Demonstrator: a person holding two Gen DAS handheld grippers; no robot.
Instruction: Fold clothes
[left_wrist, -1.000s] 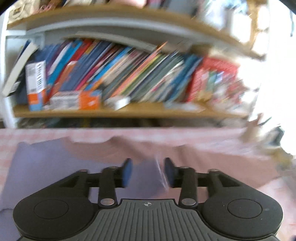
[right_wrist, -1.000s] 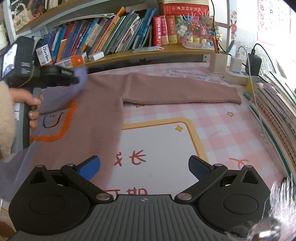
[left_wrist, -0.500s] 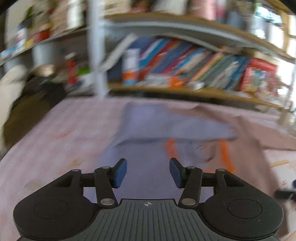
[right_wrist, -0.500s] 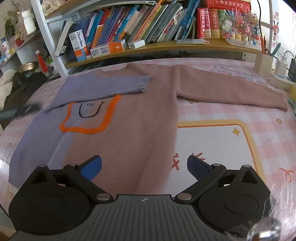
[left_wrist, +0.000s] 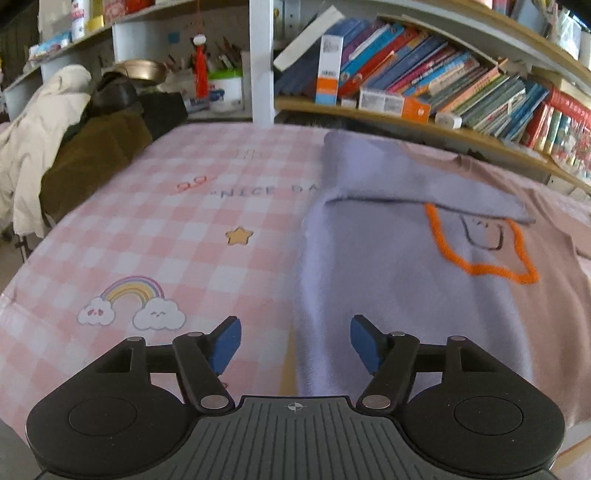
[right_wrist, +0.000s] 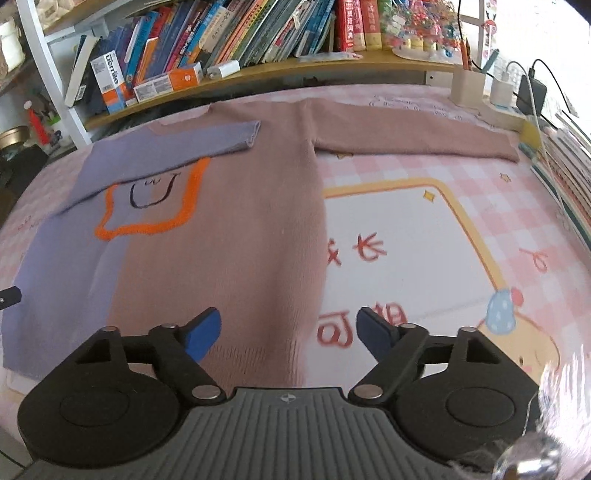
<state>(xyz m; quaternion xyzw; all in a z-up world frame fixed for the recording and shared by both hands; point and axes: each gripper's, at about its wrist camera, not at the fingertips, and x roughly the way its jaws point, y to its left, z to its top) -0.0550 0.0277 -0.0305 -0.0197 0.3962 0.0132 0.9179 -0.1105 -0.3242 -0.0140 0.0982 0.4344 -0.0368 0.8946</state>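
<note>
A sweater (right_wrist: 229, 229) lies flat on the checked tablecloth (right_wrist: 524, 221), its body toward the left. One sleeve (right_wrist: 162, 147) is folded across its chest; the other sleeve (right_wrist: 413, 142) stretches out to the right. Behind the table, books (right_wrist: 229, 33) stand on a shelf (right_wrist: 295, 72). A coat (left_wrist: 33, 140) is heaped beyond the table's far left corner.

Lilac-and-mauve sweater (right_wrist: 229, 229) flat — one sleeve folded

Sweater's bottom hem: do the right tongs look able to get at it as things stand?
Probably yes. The hem lies flat on the checked tablecloth, just ahead of the right tongs, whose jaws are closing with nothing gripped and nothing in the way.
</note>
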